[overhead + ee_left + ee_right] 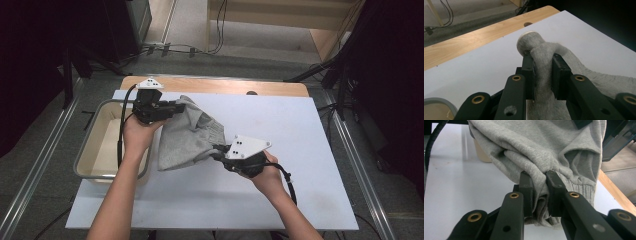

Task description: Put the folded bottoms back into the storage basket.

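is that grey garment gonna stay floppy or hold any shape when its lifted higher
Probably floppy: the grey garment sags and folds between the left tongs and the right tongs. It bunches thin where pinched, so it looks soft and likely light. The knit seems unlikely to slip.

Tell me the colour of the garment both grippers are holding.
Heather grey knit; the garment shows best in the right gripper view, with a ribbed cuff.

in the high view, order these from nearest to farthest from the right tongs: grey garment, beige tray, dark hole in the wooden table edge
1. grey garment: clamped in the right tongs, bunched between the two hands.
2. beige tray: off the board's left side, beyond the left tongs, which also grip the garment.
3. dark hole: on the wooden strip at the far edge; close to the tray's distance, so this ranking is tentative.
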The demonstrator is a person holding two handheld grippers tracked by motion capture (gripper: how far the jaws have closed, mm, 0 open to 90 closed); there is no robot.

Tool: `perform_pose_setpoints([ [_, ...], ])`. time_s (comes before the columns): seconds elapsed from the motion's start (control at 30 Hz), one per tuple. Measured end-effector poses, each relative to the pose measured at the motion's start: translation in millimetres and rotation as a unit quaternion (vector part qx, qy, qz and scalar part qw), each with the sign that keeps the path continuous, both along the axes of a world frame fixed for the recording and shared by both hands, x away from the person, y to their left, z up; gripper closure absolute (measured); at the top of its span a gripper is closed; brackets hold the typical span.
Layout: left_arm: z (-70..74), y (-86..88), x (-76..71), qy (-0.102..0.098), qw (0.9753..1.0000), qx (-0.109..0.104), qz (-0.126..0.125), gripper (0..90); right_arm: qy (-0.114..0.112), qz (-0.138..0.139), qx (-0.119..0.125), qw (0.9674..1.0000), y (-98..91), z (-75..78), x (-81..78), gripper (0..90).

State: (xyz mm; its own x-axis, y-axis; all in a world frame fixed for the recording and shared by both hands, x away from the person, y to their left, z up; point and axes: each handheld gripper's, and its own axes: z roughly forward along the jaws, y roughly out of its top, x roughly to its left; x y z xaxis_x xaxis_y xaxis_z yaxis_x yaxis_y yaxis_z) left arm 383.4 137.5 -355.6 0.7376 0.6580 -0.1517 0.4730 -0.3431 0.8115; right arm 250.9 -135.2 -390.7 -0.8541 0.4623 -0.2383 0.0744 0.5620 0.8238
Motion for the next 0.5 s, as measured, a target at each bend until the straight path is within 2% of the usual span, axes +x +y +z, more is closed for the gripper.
perform_pose_setpoints([
  [0.5, 3.3, 20.2, -1.1, -0.006, 0.9999, -0.001, 0.009, 75.3, 0.004, 0.019, -0.001, 0.9998, 23.9, -0.4, 6.5, 75.1],
])
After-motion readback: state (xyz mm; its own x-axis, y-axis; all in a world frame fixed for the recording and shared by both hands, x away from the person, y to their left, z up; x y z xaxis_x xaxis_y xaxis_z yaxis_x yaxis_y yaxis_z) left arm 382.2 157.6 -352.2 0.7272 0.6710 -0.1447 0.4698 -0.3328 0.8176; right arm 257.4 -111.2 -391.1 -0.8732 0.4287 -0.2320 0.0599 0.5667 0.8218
